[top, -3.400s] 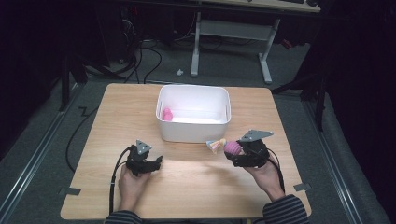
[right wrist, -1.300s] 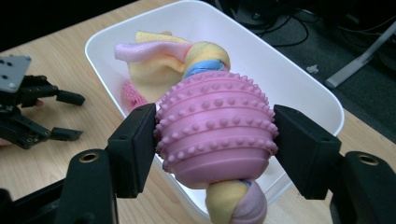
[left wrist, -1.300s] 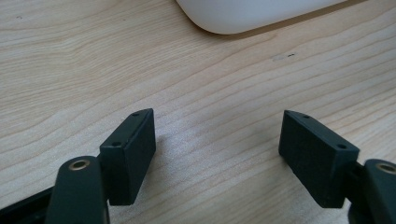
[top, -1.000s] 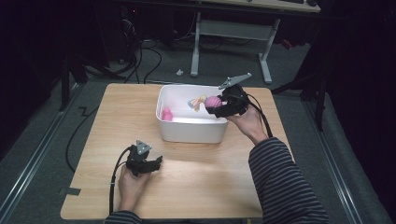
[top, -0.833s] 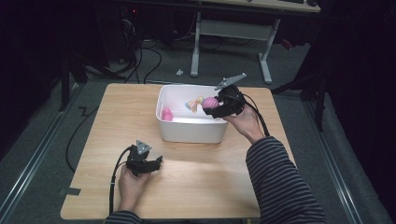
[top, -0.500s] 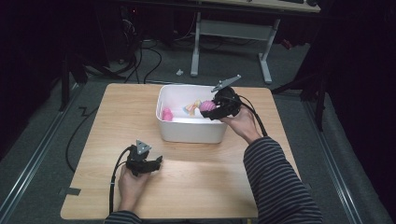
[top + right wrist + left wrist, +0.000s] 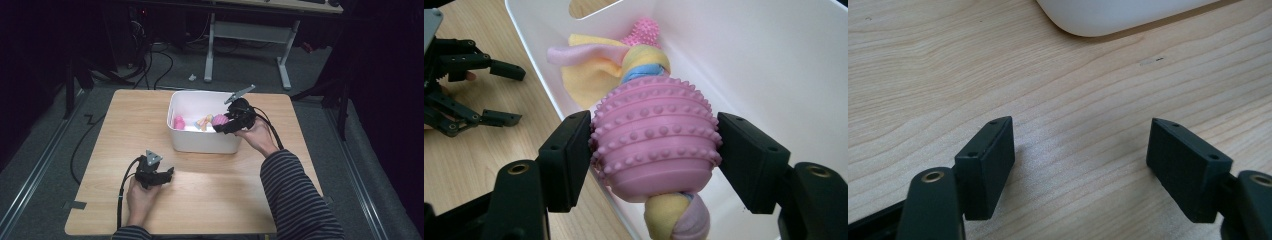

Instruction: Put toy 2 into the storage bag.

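Observation:
A pink studded ball toy [image 7: 654, 132] with yellow, blue and pink cloth knotted through it sits between the pads of my right gripper [image 7: 656, 152], which is shut on it. In the high view, the right gripper [image 7: 223, 126] holds the toy [image 7: 218, 120] low inside the white bin [image 7: 200, 142], by the bin's right wall. A second, smaller pink studded toy [image 7: 178, 122] lies at the bin's left end. My left gripper [image 7: 167, 174] rests on the wooden table in front of the bin, open with only bare wood between its jaws [image 7: 1080, 165].
The bin's rounded corner [image 7: 1118, 15] lies just ahead of the left gripper. The wooden table [image 7: 225, 190] has free room in front and to both sides of the bin. Cables and desk legs [image 7: 285, 65] stand on the floor beyond the far edge.
The right gripper carried the toy from the table in front of the bin up over the bin, then sank lower into it. The left gripper has not moved.

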A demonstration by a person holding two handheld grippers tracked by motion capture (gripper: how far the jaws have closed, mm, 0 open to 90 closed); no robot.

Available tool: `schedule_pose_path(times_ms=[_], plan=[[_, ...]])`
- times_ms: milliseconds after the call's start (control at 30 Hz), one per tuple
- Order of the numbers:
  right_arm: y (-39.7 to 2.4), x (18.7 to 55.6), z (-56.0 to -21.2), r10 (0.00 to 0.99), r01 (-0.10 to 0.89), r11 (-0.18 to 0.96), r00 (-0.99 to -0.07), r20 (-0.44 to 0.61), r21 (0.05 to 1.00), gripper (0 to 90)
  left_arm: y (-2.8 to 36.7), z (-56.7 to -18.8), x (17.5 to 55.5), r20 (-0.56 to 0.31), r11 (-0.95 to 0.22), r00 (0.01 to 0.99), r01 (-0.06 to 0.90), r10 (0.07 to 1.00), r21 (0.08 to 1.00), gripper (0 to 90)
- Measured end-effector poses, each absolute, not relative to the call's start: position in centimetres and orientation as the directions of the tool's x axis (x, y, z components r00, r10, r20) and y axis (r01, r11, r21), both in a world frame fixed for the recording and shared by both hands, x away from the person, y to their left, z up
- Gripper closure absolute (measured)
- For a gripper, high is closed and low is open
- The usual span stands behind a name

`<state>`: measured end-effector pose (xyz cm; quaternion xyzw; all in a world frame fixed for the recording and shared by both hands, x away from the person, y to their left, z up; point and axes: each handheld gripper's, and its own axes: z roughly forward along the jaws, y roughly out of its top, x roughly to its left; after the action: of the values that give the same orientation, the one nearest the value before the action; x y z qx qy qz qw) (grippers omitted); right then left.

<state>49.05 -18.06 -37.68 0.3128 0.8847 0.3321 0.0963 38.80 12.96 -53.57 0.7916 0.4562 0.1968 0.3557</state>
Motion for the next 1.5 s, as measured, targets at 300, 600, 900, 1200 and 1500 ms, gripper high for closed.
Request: schedule_pose_path(times_ms=[300, 600, 900, 1200, 1500], plan=[[-18.5, 49.0, -37.6, 0.627, 0.51, 0.547, -0.775, 0.079, 0.664, 29.3, 13.0, -53.6, 38.8, -0.013, -0.331, 0.506, 0.582, 0.862, 0.743, 27.6], [-20.4, 47.2, -36.5, 0.663, 0.474, 0.492, -0.747, 0.038, 0.73, 31.8, 13.0, -53.6, 38.8, -0.012, -0.332, 0.507, 0.582, 0.862, 0.742, 27.6], [-23.9, 44.3, -36.4, 0.726, 0.46, 0.416, -0.687, 0.018, 0.784, 34.8, 13.0, -53.6, 38.8, -0.012, -0.332, 0.507, 0.583, 0.862, 0.742, 27.6], [-26.9, 41.8, -36.7, 0.772, 0.471, 0.363, -0.635, 0.023, 0.804, 36.2, 13.0, -53.6, 38.8, -0.012, -0.332, 0.507, 0.582, 0.862, 0.742, 27.6], [-29.2, 39.8, -37.0, 0.814, 0.493, 0.326, -0.58, 0.025, 0.806, 36.8, 13.0, -53.6, 38.8, -0.013, -0.332, 0.507, 0.582, 0.862, 0.742, 27.6]])
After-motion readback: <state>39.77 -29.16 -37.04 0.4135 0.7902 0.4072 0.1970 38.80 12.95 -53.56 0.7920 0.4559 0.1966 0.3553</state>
